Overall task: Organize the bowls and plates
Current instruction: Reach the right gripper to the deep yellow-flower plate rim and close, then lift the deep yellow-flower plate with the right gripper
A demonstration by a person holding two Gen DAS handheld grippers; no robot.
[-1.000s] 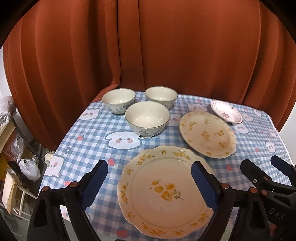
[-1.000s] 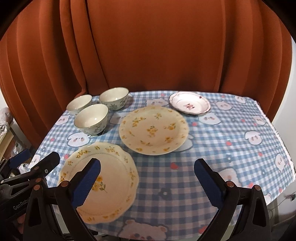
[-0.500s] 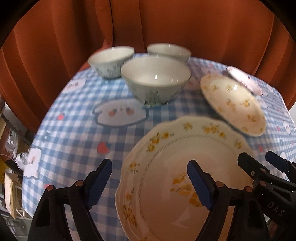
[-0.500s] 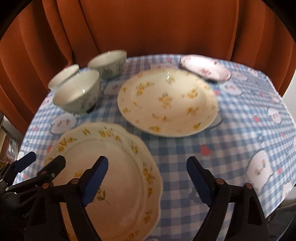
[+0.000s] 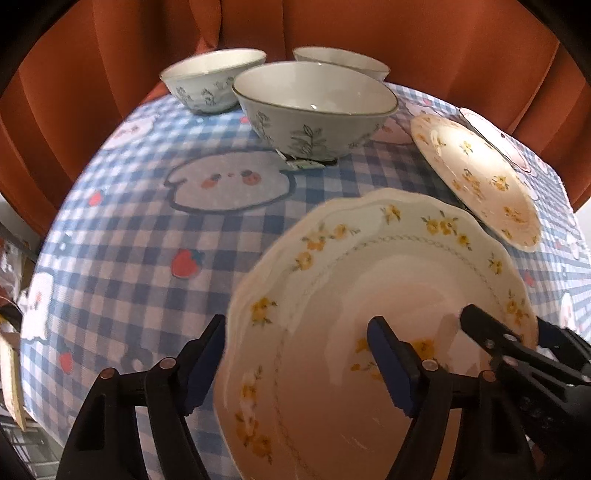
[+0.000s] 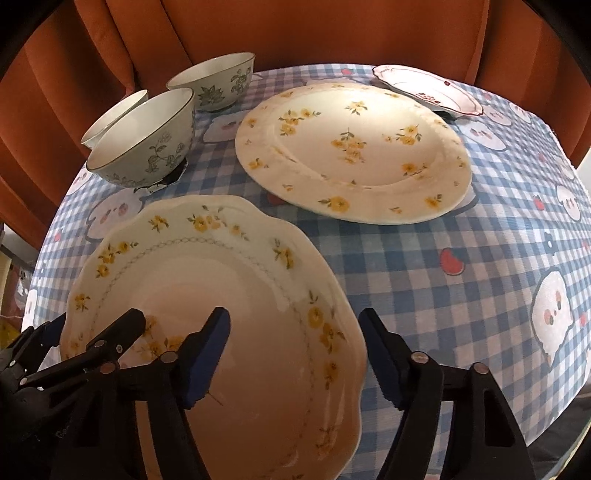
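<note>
Backdrop: rust-orange curtain behind a table under a blue gingham tablecloth printed with bears and strawberries.
Left tongs: fingers spread apart, holding nothing, straddling the left rim of the scalloped yellow-flower plate; one finger outside the rim, the other above the plate's well.
Right tongs: also spread and holding nothing, straddling the same plate's right rim.
Scalloped plate: directly beneath both tongs, nearest of all the dishes; whether either finger touches it I cannot tell.
Round yellow-flower plate: ahead of the right tongs, flat on the cloth.
Small red-trimmed plate: farther ahead, just past the round plate.
Leaf-pattern bowls: nearest bowl ahead of the left tongs, two more behind it.
Progress: nothing stacked yet; every plate and bowl sits singly. Likely a two-sided pickup of the scalloped plate, then stacking plates and nesting bowls.
Hidden: the scalloped plate's near edge is cut off and blurred; the far bowl is mostly covered.
</note>
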